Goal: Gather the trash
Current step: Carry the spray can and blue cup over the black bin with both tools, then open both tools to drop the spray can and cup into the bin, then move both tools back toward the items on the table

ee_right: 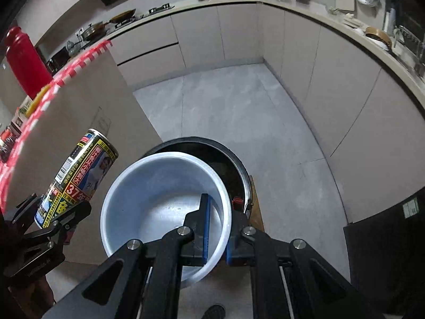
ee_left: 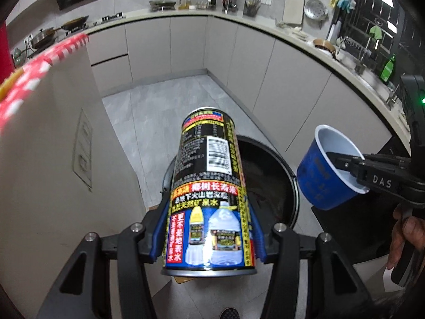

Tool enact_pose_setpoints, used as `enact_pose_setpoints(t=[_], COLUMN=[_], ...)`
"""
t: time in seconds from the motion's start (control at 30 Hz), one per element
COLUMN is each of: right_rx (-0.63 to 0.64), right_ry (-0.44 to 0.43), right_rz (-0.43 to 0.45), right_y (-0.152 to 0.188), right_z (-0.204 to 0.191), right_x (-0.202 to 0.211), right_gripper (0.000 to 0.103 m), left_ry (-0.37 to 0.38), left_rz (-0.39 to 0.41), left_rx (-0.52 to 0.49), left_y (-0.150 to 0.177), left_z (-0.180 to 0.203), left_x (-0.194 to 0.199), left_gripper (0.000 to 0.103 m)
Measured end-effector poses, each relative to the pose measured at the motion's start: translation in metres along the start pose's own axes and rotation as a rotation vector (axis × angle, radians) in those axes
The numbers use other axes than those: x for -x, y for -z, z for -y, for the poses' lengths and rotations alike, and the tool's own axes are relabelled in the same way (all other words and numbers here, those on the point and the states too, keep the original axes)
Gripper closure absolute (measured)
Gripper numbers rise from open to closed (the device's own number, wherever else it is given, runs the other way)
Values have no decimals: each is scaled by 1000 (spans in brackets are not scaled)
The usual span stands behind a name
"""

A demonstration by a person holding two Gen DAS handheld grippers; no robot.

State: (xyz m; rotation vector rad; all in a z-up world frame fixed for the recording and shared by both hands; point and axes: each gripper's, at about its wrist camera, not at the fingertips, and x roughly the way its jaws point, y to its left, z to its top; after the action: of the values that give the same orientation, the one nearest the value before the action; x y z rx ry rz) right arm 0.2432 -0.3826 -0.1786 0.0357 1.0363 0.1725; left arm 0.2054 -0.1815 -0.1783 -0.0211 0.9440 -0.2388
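The left tongs are gripping a tall printed can by its sides, holding it above the round black bin on the floor. The right tongs are pinching the wall of a blue paper cup, also over the bin, just beside the can.

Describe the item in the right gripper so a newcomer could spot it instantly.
Find the round black trash bin on the grey kitchen floor. Above it, the right gripper pinches the rim of a blue paper cup with white inside. Unlike the tall black-and-yellow printed can nearby, it is short, open-topped and empty.
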Motion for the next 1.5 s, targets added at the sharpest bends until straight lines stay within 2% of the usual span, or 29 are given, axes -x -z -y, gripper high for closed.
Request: enact_pose_setpoints(t=[0.4,0.47,0.5,0.53,0.57,0.6,0.63,0.77,0.87,1.1,1.17,1.5], right_rx=[100,114,138,160,157,140,128,66,32,48,49,12], right_ry=[-15,-27,-28,-13,3,-13,-4,33,50,65,74,101], right_rz=[-57,-54,-50,-57,-68,-65,-55,-21,-35,-46,-34,21], right_y=[-2,-6,-8,-8,-9,-11,-10,-3,7,16,5,-2], right_z=[11,9,7,8,12,17,23,40,47,37,30,23], right_x=[-62,-69,-75,-81,-86,-89,-88,-88,-97,-96,-87,-40], right_gripper=[94,93,92,65,36,1,0,0,0,0,0,0], left_ry=[-15,22,-6,-51,-71,-71,-107,-151,-158,-160,-151,-146], left_rz=[-59,-61,-58,-65,-66,-57,-64,-59,-45,-46,-40,23], left_rx=[26,30,28,29,43,59,79,95,99,78,78,48], left_y=[1,2,2,3,5,5,7,15,19,11,5,-9], left_z=[12,10,9,3,-4,-10,-18,-29,-28,-18,-21,-11], left_x=[-47,-57,-63,-68,-70,-67,-66,-52,-44,-39,-37,-3], left_gripper=[49,48,36,7,2,1,1,1,1,0,0,0])
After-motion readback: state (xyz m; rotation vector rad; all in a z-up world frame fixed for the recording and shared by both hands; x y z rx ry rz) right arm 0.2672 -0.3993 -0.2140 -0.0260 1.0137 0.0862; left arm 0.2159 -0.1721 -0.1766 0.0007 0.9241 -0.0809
